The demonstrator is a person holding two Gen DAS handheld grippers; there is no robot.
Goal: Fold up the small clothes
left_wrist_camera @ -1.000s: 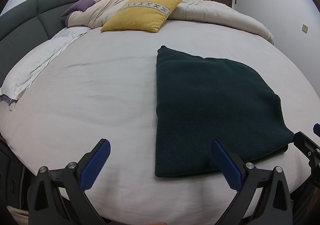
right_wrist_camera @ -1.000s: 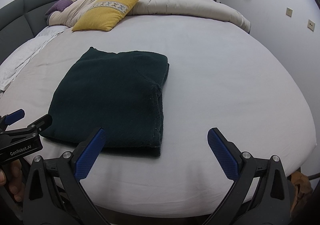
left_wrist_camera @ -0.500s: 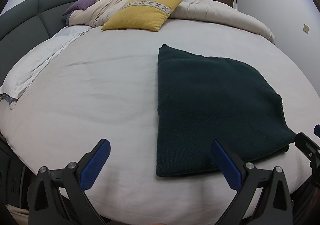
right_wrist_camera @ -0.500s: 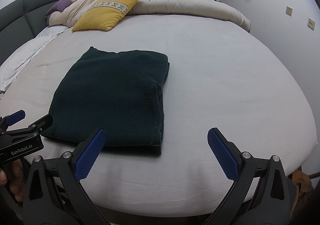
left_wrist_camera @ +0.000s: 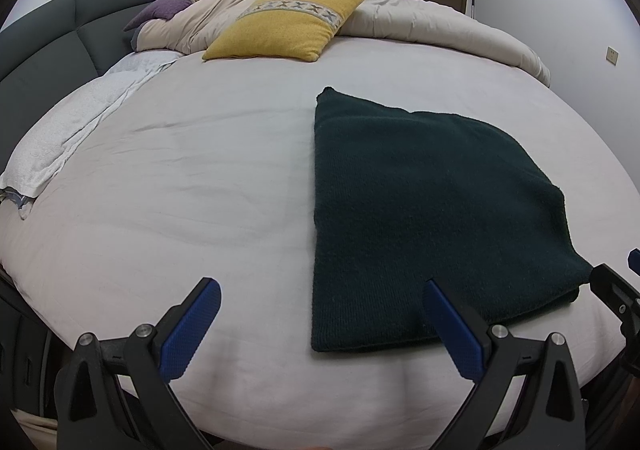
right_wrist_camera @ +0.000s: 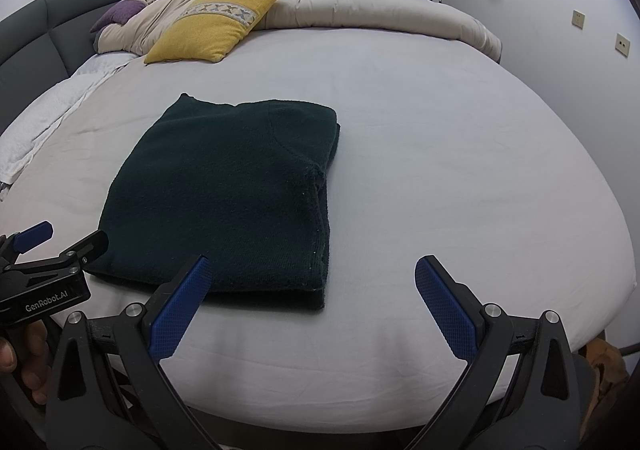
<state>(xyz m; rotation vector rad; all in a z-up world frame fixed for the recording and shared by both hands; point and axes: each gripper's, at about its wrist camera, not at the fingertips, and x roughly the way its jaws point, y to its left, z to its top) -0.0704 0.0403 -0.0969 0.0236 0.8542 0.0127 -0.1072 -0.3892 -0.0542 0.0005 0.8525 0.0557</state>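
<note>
- dark green sweater [right_wrist_camera: 224, 194] folded flat on white bed sheet [right_wrist_camera: 440, 154], near the front edge
- left gripper [left_wrist_camera: 320, 324] spread wide, empty — right finger over sweater's near edge
- right gripper [right_wrist_camera: 310, 296] spread wide, empty, just off sweater's near corner
- yellow pillow [left_wrist_camera: 280, 26] well behind

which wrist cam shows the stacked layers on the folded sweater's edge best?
Right wrist. The dark green sweater sits near centre there, and its right side and near corner show the stacked layers, unblocked. The left wrist view shows the sweater mostly as a flat top; its near right corner is crowded by a blue fingertip.
</note>
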